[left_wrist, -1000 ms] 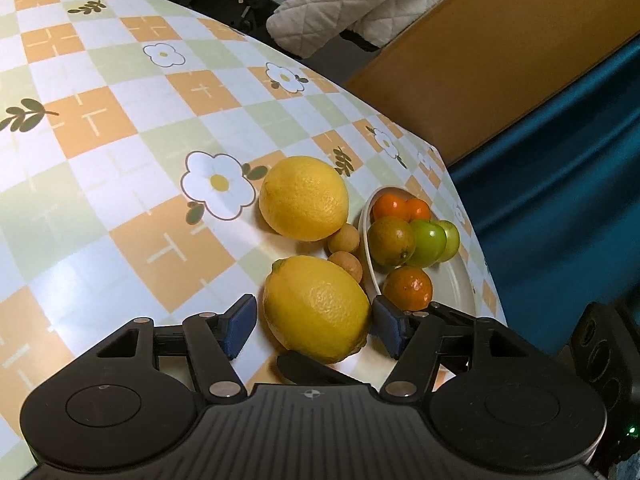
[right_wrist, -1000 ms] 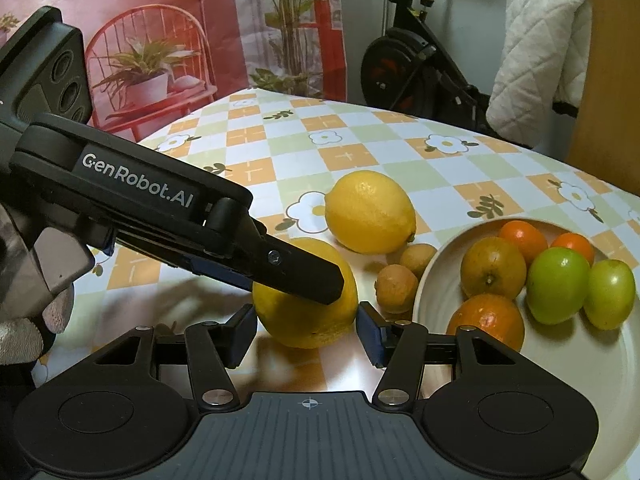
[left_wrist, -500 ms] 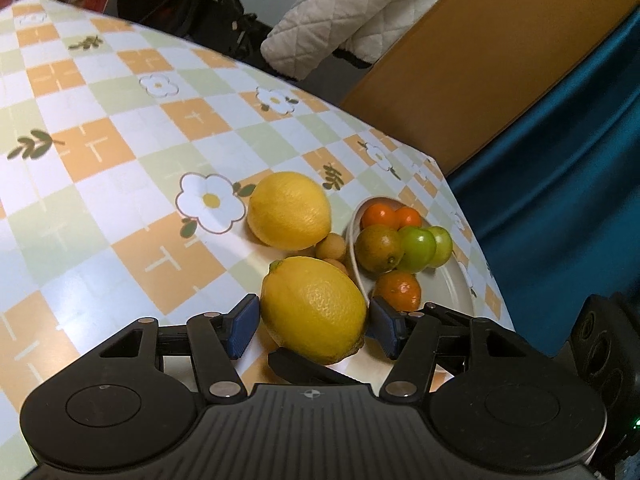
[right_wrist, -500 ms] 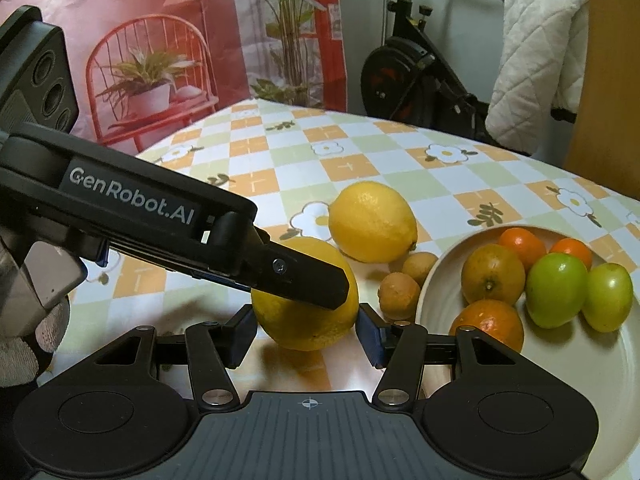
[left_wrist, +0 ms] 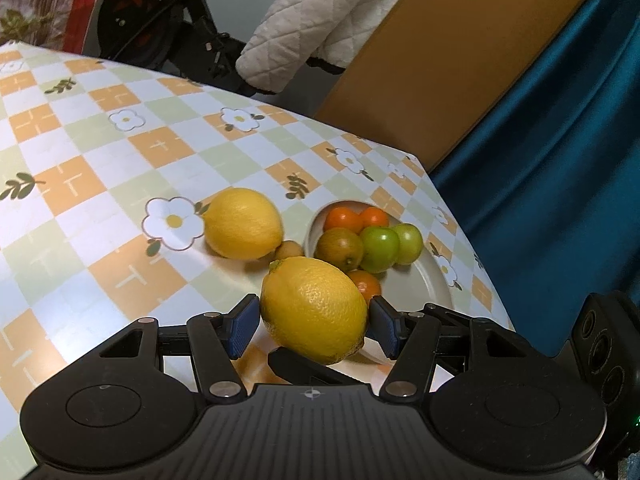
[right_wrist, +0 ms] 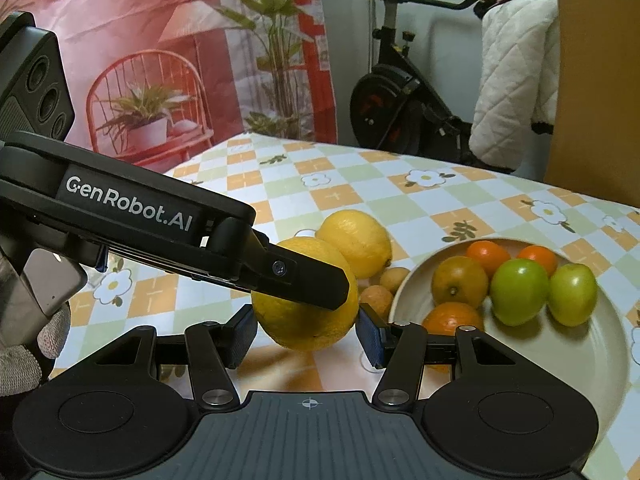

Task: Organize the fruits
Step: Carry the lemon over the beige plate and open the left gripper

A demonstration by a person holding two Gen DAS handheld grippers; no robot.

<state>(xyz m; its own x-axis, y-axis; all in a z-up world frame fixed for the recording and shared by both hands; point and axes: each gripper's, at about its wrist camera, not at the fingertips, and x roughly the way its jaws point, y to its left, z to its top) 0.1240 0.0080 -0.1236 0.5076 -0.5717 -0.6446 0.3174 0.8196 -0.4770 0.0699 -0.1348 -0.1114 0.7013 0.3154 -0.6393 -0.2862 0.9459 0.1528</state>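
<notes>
- Left wrist view: a lemon (left_wrist: 314, 310) is held clamped between the jaws of the left gripper (left_wrist: 314, 322), lifted above the tabletop (left_wrist: 100, 184).
- Ahead of the jaws, a second lemon (left_wrist: 243, 223) lies on the tabletop; a plate (left_wrist: 430, 284) of fruit lies ahead to the right.
- Right wrist view: the jaws of the right gripper (right_wrist: 306, 334) are seen apart, flanking the held lemon.

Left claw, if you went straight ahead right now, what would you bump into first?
The left claw holds a lemon. Straight ahead, it would probably meet the plate of fruit first, though depth is unclear.
</notes>
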